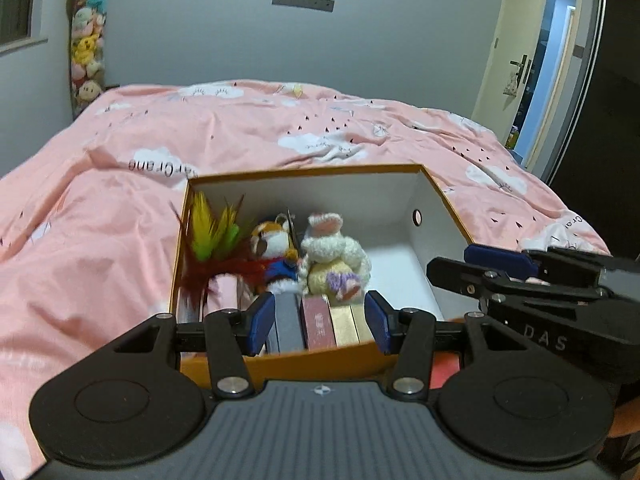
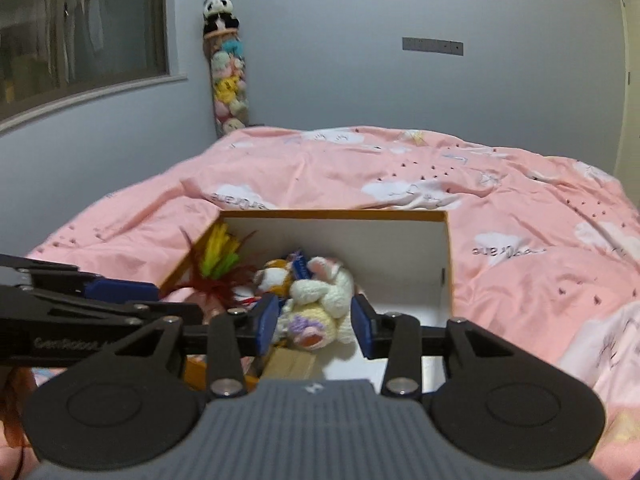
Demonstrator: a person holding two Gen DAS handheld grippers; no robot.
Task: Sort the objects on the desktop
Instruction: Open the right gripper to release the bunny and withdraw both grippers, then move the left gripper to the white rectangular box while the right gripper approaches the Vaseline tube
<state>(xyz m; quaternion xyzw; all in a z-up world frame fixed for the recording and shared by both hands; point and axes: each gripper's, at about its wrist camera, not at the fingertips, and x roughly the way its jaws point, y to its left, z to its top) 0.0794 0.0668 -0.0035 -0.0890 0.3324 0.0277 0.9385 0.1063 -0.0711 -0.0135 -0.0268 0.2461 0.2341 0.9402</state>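
Left wrist view: one box (image 1: 432, 216) holds two plush toys, both tools parted, holding nothing.

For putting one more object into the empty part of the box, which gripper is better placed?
Right, probably. The right gripper is on the side of the box where the floor is bare; toys and small boxes fill the side nearer the left gripper. Both jaws look empty.

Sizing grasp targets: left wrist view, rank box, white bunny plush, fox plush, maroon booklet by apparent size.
1. Box
2. White bunny plush
3. Fox plush and maroon booklet look similar; booklet is nearer the camera, so unranked.
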